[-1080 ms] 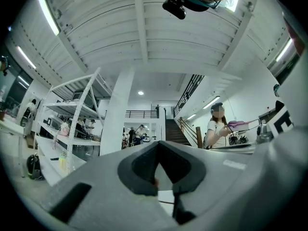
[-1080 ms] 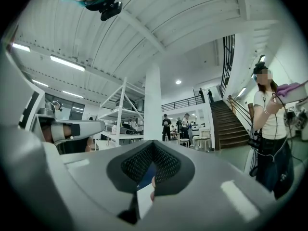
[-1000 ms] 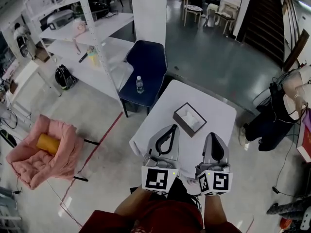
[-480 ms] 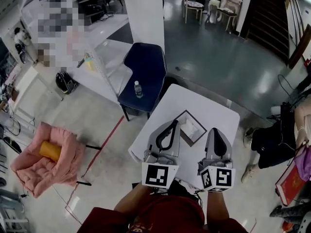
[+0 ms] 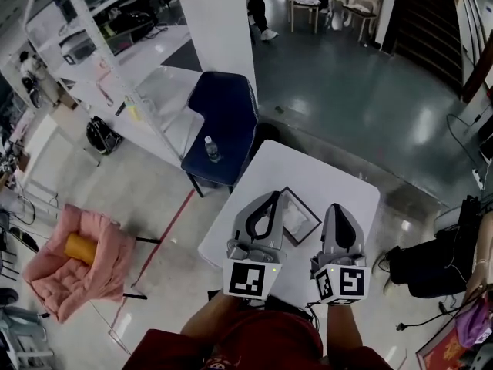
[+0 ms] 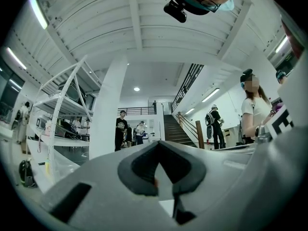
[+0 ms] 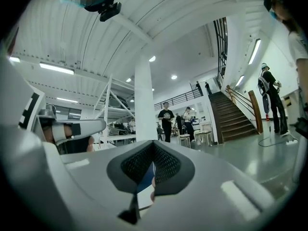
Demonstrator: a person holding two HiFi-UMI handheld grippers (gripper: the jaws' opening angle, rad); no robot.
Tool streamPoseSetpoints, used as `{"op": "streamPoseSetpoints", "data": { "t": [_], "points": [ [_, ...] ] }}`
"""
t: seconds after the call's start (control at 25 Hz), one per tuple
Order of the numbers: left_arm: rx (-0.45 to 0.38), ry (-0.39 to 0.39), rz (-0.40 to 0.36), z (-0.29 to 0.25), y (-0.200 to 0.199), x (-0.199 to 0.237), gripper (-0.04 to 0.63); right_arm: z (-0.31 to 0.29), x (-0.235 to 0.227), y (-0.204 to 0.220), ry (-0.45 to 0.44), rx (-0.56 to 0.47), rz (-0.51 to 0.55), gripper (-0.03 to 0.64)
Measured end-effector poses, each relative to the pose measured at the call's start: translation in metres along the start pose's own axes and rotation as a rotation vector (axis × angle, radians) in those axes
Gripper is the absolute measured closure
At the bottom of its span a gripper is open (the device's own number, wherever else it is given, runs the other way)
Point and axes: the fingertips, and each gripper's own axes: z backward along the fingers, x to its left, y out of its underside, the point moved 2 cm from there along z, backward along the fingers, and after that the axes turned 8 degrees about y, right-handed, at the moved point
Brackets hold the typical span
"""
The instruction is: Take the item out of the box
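A small dark-walled open box (image 5: pixel 306 222) sits on the white table (image 5: pixel 339 183) with a white item (image 5: pixel 295 216) inside it. My left gripper (image 5: pixel 273 198) is shut and empty, and its tip overlaps the box's left edge in the head view. My right gripper (image 5: pixel 337 209) is also shut and empty, just right of the box. Both are held above the table's near half, pointing away from me. The left gripper view shows its closed jaws (image 6: pixel 158 146) aimed at the room, and the right gripper view (image 7: pixel 153 146) shows the same. Neither gripper view shows the box.
A blue chair (image 5: pixel 227 110) with a water bottle (image 5: pixel 209 149) on it stands past the table's far left corner. White shelving (image 5: pixel 115 45) and a white column (image 5: pixel 212 21) lie beyond. A pink armchair (image 5: pixel 73 264) sits far left. Several people stand near a staircase (image 6: pixel 175 129).
The head view has shifted. Both grippers have come forward over the table, so the box now lies between their tips instead of ahead of them. Both stayed shut.
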Motion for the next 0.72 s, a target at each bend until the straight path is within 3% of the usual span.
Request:
{"op": "streamPoseSetpoints", "data": {
  "t": [0.44, 0.72],
  "points": [
    [0.033, -0.023, -0.003, -0.037, 0.024, -0.011, 0.592, -0.025, -0.041, 0.017, -0.009, 0.034, -0.026, 0.615],
    [0.04, -0.007, 0.008, -0.044, 0.042, 0.001, 0.592, -0.041, -0.035, 0.043, -0.002, 0.087, -0.026, 0.615]
  ]
}}
